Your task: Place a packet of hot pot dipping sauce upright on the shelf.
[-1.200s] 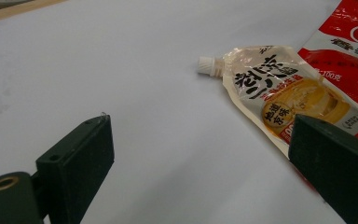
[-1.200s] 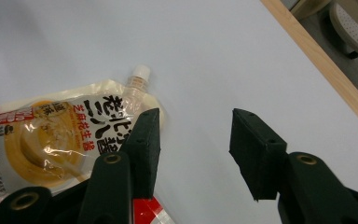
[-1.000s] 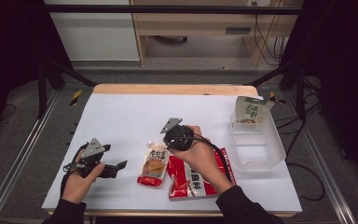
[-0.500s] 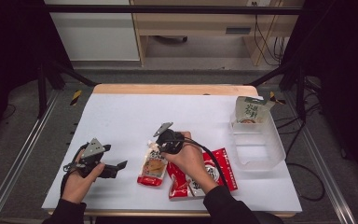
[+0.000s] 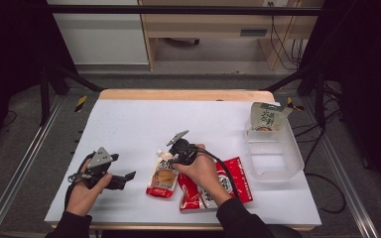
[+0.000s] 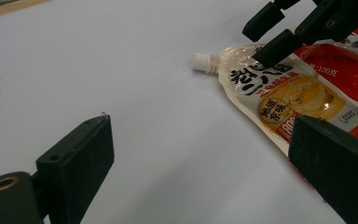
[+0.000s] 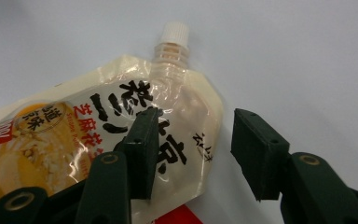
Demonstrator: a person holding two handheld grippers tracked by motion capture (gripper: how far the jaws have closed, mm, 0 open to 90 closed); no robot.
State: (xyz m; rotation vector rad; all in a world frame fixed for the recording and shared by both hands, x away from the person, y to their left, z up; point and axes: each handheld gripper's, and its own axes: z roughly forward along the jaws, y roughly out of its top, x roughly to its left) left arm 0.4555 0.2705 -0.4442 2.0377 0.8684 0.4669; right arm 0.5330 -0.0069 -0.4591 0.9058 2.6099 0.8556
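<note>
Right gripper (image 7: 191,154): its fingers (image 7: 142,149) stand apart and have just been opening — one over the printed face of the spout pouch (image 7: 135,135), the other over bare desk beside its edge; the pouch's upper corner lies between them, and the pads do not appear to press on it.
Left gripper (image 6: 200,172): fingers (image 6: 81,161) wide apart with nothing between them, held low over the desk, well left of the pouch.
Spout pouch, place: flat on the desk near the front edge, white cap (image 7: 174,31) pointing away from the person; its right side touches or overlaps the red packets (image 5: 230,181).
Spout pouch, handling: probably soft and floppy, filled with a paste or sauce, so the body would sag and shift — the glossy film looks slippery.
Where to take hold: likely the stiffer shoulder just below the spout, or the neck (image 7: 168,53) itself, rather than the yielding belly.
Desk (image 5: 144,124): covered in smooth white sheeting, a wooden strip at the far edge.
Clear bin (image 5: 273,153): at the right side, with a green-and-white carton (image 5: 267,117) standing at its far end.
Room: dark frame rails either side, grey floor, a cabinet and cables behind.
</note>
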